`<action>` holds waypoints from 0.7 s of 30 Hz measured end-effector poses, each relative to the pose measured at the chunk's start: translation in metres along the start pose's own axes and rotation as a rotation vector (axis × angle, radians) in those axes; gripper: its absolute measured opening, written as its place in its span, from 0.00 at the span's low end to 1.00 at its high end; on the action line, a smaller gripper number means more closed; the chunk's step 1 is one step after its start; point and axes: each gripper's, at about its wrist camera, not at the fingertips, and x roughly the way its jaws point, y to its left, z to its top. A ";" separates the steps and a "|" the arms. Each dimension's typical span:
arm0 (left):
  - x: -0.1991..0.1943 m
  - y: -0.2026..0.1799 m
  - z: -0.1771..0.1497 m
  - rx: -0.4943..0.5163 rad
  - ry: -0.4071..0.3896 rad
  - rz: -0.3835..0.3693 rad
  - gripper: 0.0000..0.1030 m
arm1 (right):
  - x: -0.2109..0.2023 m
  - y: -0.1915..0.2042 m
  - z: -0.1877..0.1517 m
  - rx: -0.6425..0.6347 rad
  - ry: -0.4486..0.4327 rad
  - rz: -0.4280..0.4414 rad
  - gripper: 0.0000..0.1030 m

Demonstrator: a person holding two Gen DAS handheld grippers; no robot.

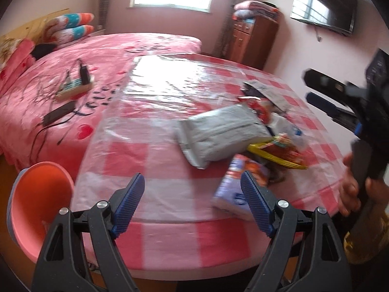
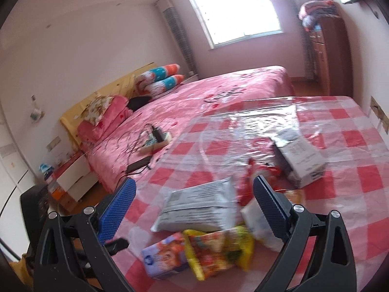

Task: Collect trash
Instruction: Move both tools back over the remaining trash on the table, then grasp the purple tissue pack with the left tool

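Observation:
A heap of trash lies on the pink checked table (image 1: 155,160) under clear plastic. It holds a grey mailer bag (image 1: 218,133) (image 2: 199,206), a purple tissue pack (image 1: 233,192) (image 2: 165,255), a yellow snack wrapper (image 1: 279,153) (image 2: 218,250), a red wrapper (image 2: 257,170) and a white cardboard box (image 2: 301,158) (image 1: 267,92). My left gripper (image 1: 192,204) is open and empty, near the table's front edge beside the tissue pack. My right gripper (image 2: 194,209) is open and empty, above the mailer bag; it also shows in the left wrist view (image 1: 313,87).
A pink bed (image 1: 60,73) with a power strip (image 1: 75,85) and cables stands left of the table. An orange stool (image 1: 39,202) stands at the table's front left. A wooden cabinet (image 1: 252,39) and a wall television (image 1: 323,7) are behind.

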 end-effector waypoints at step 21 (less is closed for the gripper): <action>0.055 -0.050 -0.010 0.155 0.172 -0.045 0.79 | 0.022 -0.091 -0.013 0.061 0.210 -0.051 0.93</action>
